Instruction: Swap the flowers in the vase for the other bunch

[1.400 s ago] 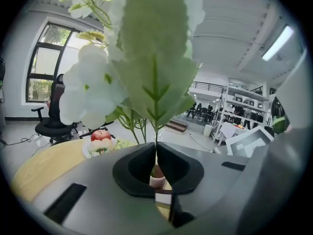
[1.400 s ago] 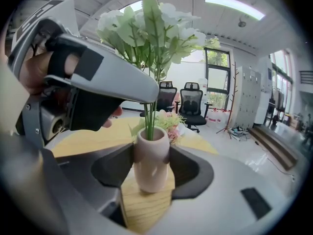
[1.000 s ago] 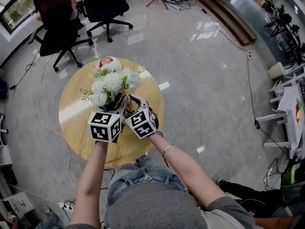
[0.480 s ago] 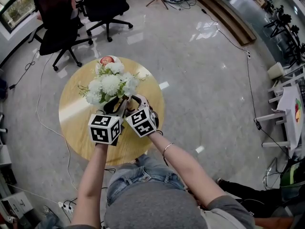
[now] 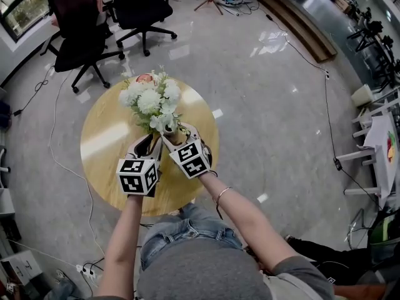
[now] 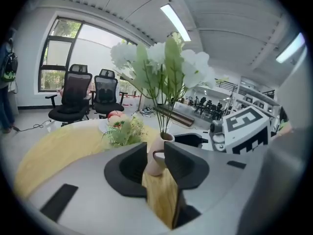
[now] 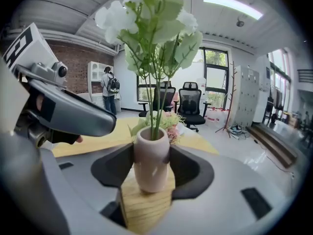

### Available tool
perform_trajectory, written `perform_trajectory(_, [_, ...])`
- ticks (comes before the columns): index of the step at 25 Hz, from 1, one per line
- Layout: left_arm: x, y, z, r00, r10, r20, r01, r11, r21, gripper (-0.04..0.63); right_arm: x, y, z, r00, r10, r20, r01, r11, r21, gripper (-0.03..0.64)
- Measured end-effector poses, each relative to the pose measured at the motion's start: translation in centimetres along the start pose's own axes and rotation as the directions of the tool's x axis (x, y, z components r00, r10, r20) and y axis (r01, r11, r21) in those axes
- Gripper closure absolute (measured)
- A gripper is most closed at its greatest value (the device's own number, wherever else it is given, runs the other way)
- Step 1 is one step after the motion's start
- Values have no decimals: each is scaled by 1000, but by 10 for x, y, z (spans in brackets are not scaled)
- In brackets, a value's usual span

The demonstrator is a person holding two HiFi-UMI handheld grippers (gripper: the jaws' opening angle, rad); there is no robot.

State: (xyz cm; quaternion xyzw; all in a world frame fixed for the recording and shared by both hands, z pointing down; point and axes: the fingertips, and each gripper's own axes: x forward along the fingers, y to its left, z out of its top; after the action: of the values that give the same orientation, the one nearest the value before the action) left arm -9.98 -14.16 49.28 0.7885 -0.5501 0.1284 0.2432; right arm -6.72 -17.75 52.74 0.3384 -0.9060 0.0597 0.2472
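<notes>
A bunch of white flowers [image 5: 150, 99] [image 7: 151, 28] stands in a pale pink vase [image 7: 151, 173] [image 6: 156, 161] on the round wooden table [image 5: 106, 142]. My right gripper [image 5: 178, 134] [image 7: 151, 155] is shut on the vase, with both pads against its sides. Just to its left, my left gripper [image 5: 147, 145] [image 6: 155, 151] is open. Its jaws have just opened and then closed a little, and nothing is between them. The vase stands just past its tips. The other bunch [image 5: 145, 78] [image 6: 120, 129], pink and green, lies at the table's far edge.
Two black office chairs [image 5: 81, 24] [image 5: 140, 5] stand beyond the table. Cables trail over the glossy floor on the left [image 5: 53, 149]. A person with a backpack [image 7: 108, 89] stands far off by a shelf. My lap is at the table's near edge.
The white flowers went from leaning left to standing upright in the vase. My left gripper let go near the stems and drew back toward me. The right gripper stayed on the vase.
</notes>
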Motion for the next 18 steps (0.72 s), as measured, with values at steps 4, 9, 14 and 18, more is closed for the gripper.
perform_trajectory(4, [-8,4,-5,1000,8,-1,-8,1000,-17,480,-1,2,-1,1000,-4,16,4,1000,28,380])
perform_trajectory(9, [-14,11,-11,1000,16,-7,-16,1000,-23,483,-1,1,-8,999,-31,-5,32,999,26,380])
perform_trajectory(14, [-22,16,-18,1000,18,-9,-18,999,-37,483,-8,7,-16,999,-37,1,37,998,58,380])
perform_trajectory(18, [-25,18,-23,1000,4,-14,-5,999,-49,483,-17,13,-26,999,-29,-19,31,997,71,380])
